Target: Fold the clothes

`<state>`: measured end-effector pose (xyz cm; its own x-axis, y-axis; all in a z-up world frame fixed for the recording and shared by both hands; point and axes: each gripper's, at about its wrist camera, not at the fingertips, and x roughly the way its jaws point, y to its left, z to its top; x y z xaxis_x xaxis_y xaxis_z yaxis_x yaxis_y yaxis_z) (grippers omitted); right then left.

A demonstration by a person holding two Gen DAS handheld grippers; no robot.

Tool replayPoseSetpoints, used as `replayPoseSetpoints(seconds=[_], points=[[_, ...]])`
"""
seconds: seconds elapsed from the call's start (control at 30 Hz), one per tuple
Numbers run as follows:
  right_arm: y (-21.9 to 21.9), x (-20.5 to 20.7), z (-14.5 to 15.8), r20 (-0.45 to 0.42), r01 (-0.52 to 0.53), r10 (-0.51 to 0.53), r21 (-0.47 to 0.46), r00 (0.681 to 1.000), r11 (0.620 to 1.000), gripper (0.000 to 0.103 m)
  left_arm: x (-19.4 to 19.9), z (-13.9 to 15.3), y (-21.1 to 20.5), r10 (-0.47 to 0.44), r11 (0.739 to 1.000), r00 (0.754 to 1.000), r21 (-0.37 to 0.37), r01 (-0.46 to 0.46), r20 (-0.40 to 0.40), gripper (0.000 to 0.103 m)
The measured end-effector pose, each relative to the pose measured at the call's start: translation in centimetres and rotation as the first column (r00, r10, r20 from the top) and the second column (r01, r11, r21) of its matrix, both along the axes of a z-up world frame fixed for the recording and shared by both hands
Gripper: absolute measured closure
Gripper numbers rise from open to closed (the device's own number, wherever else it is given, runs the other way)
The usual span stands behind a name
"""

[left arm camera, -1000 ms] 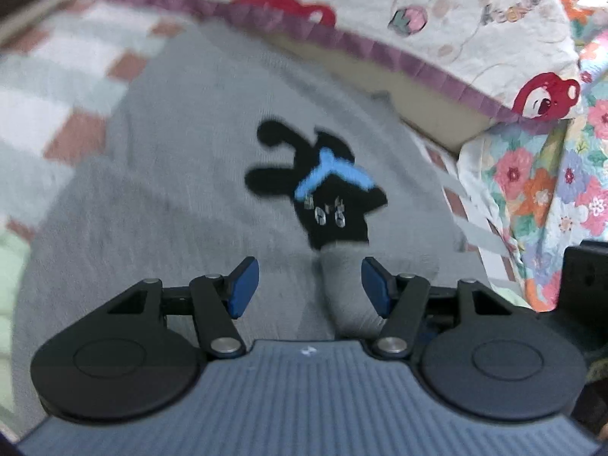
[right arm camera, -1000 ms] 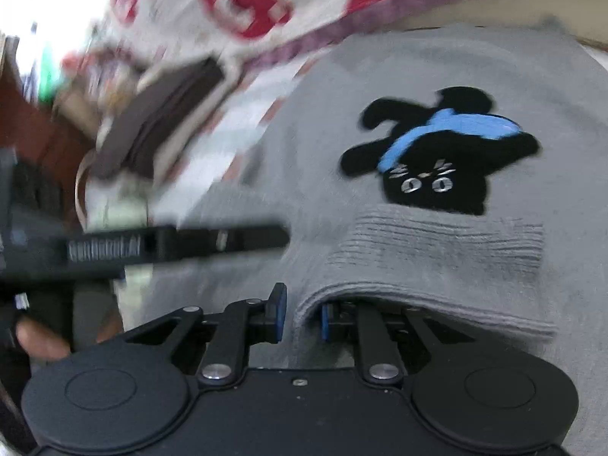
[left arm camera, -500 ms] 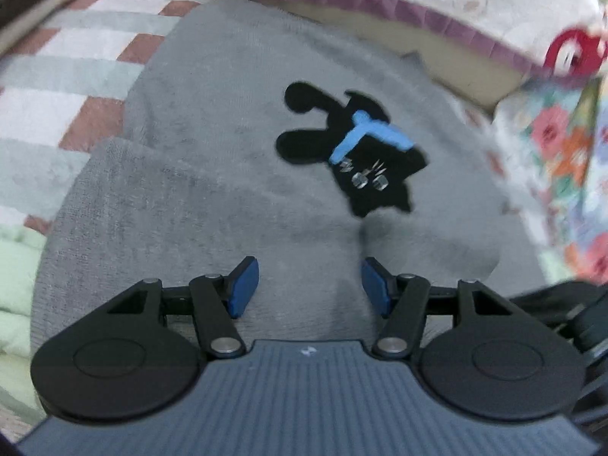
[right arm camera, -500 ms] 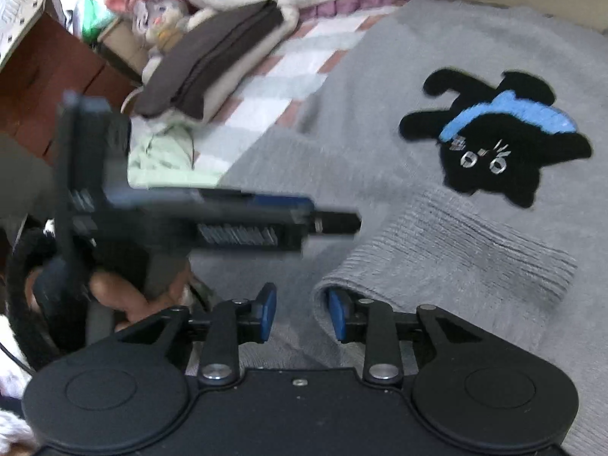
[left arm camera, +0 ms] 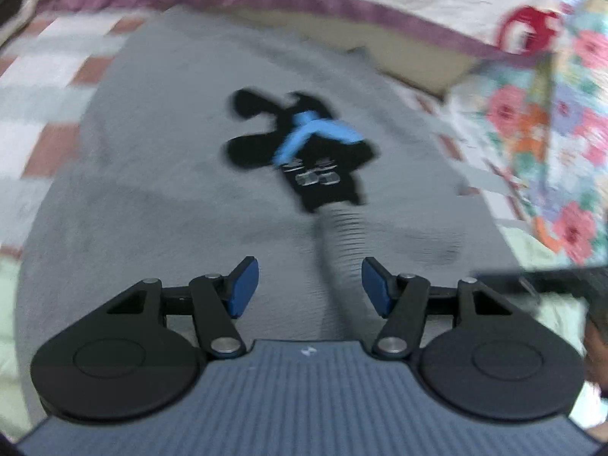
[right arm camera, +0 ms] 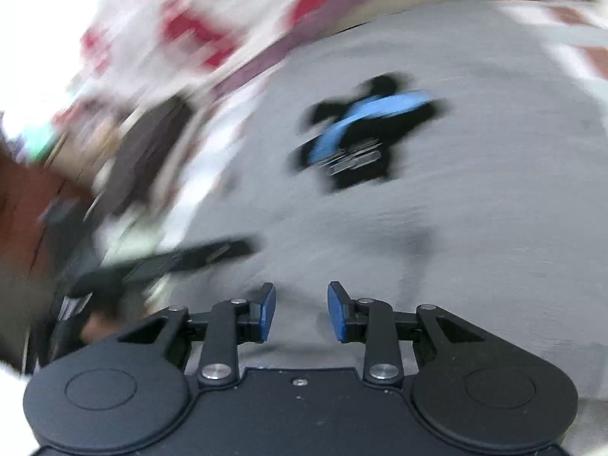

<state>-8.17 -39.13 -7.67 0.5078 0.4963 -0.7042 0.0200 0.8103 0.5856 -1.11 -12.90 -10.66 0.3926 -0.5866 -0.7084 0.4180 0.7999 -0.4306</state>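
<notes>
A grey knit sweater (left arm camera: 159, 197) with a black and blue cat patch (left arm camera: 304, 155) lies spread on the bed. It also shows in the right wrist view (right arm camera: 475, 205), with the patch (right arm camera: 364, 140) blurred. A ribbed sleeve cuff (left arm camera: 345, 235) lies folded across the body just below the patch. My left gripper (left arm camera: 309, 285) is open and empty above the sweater's near part, the cuff between and beyond its fingers. My right gripper (right arm camera: 301, 311) is open and empty over the sweater. The other gripper's tool shows at the right edge (left arm camera: 551, 281) and at the left (right arm camera: 171, 258).
A checked bedspread (left arm camera: 45, 114) lies under the sweater. A white quilt with red prints and a purple border (left arm camera: 380, 3) runs along the back. A floral cloth (left arm camera: 551, 133) is at the right. A dark folded item (right arm camera: 152, 152) lies at the left.
My right gripper has opened and let go of the sleeve cuff, which now lies on the sweater. Both views have swung and are blurred. My left gripper stayed open.
</notes>
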Motion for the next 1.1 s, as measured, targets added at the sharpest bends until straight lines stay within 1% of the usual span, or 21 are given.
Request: replayPoseSetpoints(seconds=[0.07,0.1,0.17,0.2,0.23,0.3,0.33,0.37,0.4,0.47,0.5,0.6,0.67,0.73,0.77,0.8,0.83,0.9,0.93,1.03,1.1], points=[[-1.7,0.1,-1.0,-0.039,0.125,-0.126,-0.032,0.991,0.992,0.060,-0.7,0.2,-1.4,-0.094,0.995,0.995,-0.012,0.094,0.014,0.040],[-2.4,0.0,-1.7,-0.068,0.174,-0.177,-0.041,0.982,0.984,0.058,-1.1,0.1,-2.2,-0.141,0.990,0.990,-0.002,0.141,0.012,0.038],[-3.0,-0.1,-2.9,-0.097,0.216,-0.216,-0.016,0.971,0.976,0.058,-1.8,-0.4,-3.7,-0.202,0.977,0.979,0.078,0.200,0.012,0.038],[-3.0,-0.2,-3.3,-0.098,0.222,-0.220,0.011,0.971,0.975,0.058,-2.2,-0.6,-4.4,-0.227,0.966,0.974,0.130,0.222,0.025,0.038],[-2.8,-0.1,-3.7,-0.098,0.225,-0.220,0.035,0.970,0.974,0.058,-2.3,-0.7,-4.7,-0.231,0.963,0.973,0.152,0.224,0.030,0.038],[-1.7,0.7,-4.0,-0.078,0.186,-0.182,0.045,0.980,0.982,0.058,-2.5,-0.7,-5.0,-0.231,0.958,0.972,0.183,0.220,0.037,0.038],[-1.1,1.1,-4.1,-0.068,0.166,-0.162,0.049,0.984,0.985,0.068,-2.3,-0.7,-4.8,-0.214,0.964,0.976,0.172,0.205,0.034,0.038],[-0.5,1.4,-4.1,-0.053,0.148,-0.146,0.042,0.988,0.988,0.086,-2.2,-0.5,-4.5,-0.198,0.968,0.979,0.165,0.189,0.039,0.038],[0.3,1.4,-3.3,0.000,0.143,-0.143,-0.022,0.990,0.989,0.095,-2.4,-0.3,-4.4,-0.192,0.967,0.979,0.181,0.177,0.065,0.038],[1.6,0.8,-1.1,0.144,0.073,-0.071,-0.008,0.987,0.997,0.095,-2.8,0.3,-4.4,-0.184,0.962,0.974,0.226,0.152,0.131,0.038],[2.0,0.9,-0.3,0.170,0.032,-0.032,0.006,0.985,0.999,0.095,-2.9,0.5,-4.4,-0.188,0.960,0.970,0.236,0.149,0.152,0.038],[3.2,2.1,0.6,0.181,-0.017,0.021,-0.025,0.983,1.000,0.095,-3.0,0.4,-5.1,-0.215,0.959,0.965,0.219,0.180,0.149,0.034],[3.5,2.7,0.2,0.173,-0.037,0.035,0.007,0.984,0.999,0.095,-2.9,0.1,-5.6,-0.203,0.957,0.966,0.242,0.161,0.161,0.034],[3.7,3.3,-0.4,0.167,-0.062,0.054,0.047,0.985,0.997,0.095,-2.4,-0.3,-5.2,-0.148,0.959,0.976,0.264,0.102,0.159,0.036],[4.2,3.6,-0.5,0.166,-0.079,0.068,0.060,0.984,0.995,0.095,-2.0,-0.6,-4.6,-0.099,0.963,0.984,0.264,0.058,0.148,0.050],[4.6,3.9,-0.5,0.169,-0.095,0.081,0.071,0.982,0.993,0.095,-1.6,-0.7,-3.7,-0.050,0.968,0.991,0.251,0.017,0.124,0.088],[4.9,3.7,-0.2,0.189,-0.109,0.093,0.074,0.978,0.991,0.095,-1.4,-0.6,-2.5,0.001,0.973,0.995,0.229,-0.024,0.100,0.092],[5.1,3.3,0.2,0.214,-0.130,0.111,0.079,0.971,0.988,0.095,-1.5,-0.1,-0.1,0.078,0.988,0.995,0.131,-0.086,0.065,0.092],[5.1,3.2,0.4,0.217,-0.136,0.116,0.077,0.969,0.988,0.095,-1.4,0.0,0.8,0.108,0.990,0.993,0.091,-0.112,0.042,0.092],[4.3,3.1,0.4,0.190,-0.095,0.104,-0.055,0.976,0.994,0.091,-1.2,-0.4,1.8,0.138,0.989,0.990,0.060,-0.137,-0.010,0.094],[3.7,2.9,-0.2,0.157,-0.063,0.090,-0.168,0.984,0.984,0.091,-1.1,-0.7,1.5,0.140,0.986,0.990,0.091,-0.139,-0.015,0.094]])
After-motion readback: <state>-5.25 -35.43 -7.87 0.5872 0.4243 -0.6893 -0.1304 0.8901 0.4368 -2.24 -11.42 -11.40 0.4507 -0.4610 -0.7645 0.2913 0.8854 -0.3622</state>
